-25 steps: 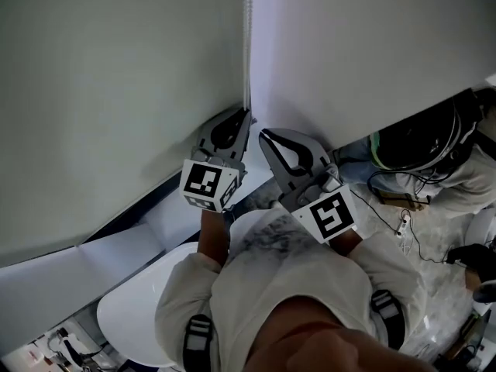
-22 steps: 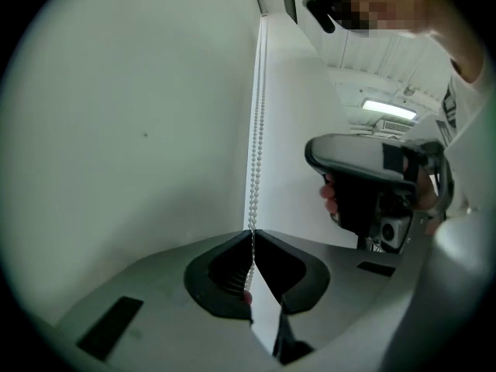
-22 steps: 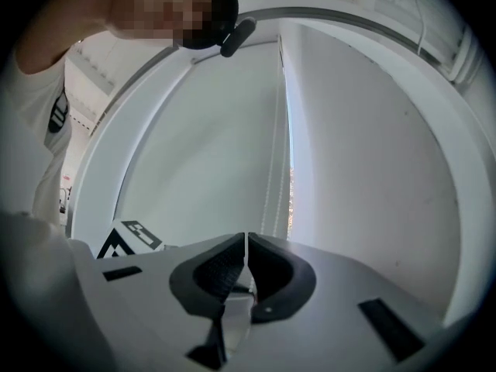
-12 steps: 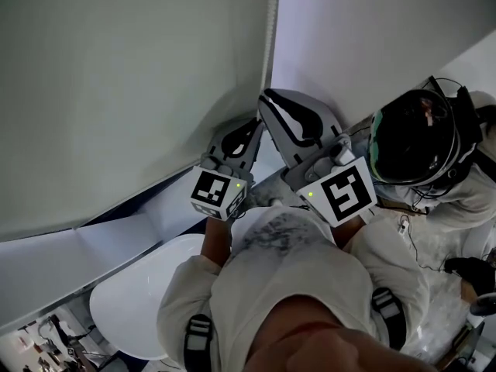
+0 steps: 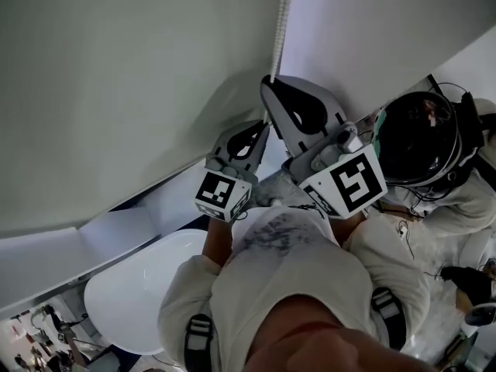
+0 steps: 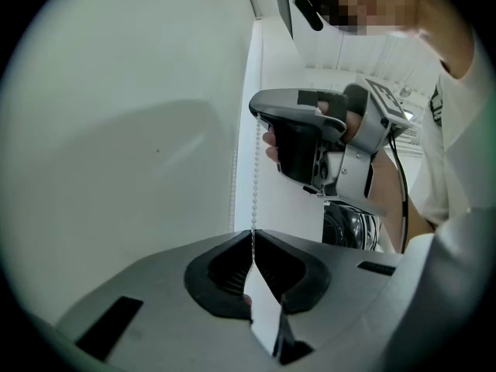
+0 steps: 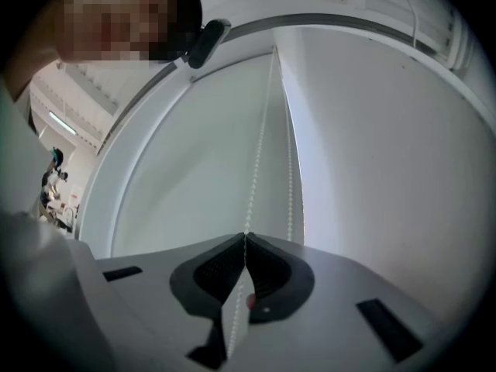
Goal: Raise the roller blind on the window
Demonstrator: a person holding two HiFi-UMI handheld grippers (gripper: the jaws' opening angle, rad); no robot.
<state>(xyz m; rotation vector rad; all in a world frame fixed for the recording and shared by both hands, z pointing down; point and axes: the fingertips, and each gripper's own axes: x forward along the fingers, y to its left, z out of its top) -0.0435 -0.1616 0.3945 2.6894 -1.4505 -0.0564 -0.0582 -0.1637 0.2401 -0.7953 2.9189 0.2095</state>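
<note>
Tongs on both sides are pressed together on the chain. The left tongs pinch one strand, and the right tongs pinch the same strand higher up. A second strand hangs free just beside it. Below the left tongs the chain is hidden by the grey tong bodies, and the hands are hidden behind the marker cubes.

In the head view the blind fills the upper left. Its top is cut off by the frame, so the roller cannot be seen there. The blind is a flat, matte grey-green sheet, and the chain is a thin string of small white beads. The tongs are smooth grey shells with black ribbed pads. A glossy black helmet sits at middle right.

A second ago the two tongs were side by side, low on the chain. The right pair now grips well above the left, and both have shifted right in the frame.
</note>
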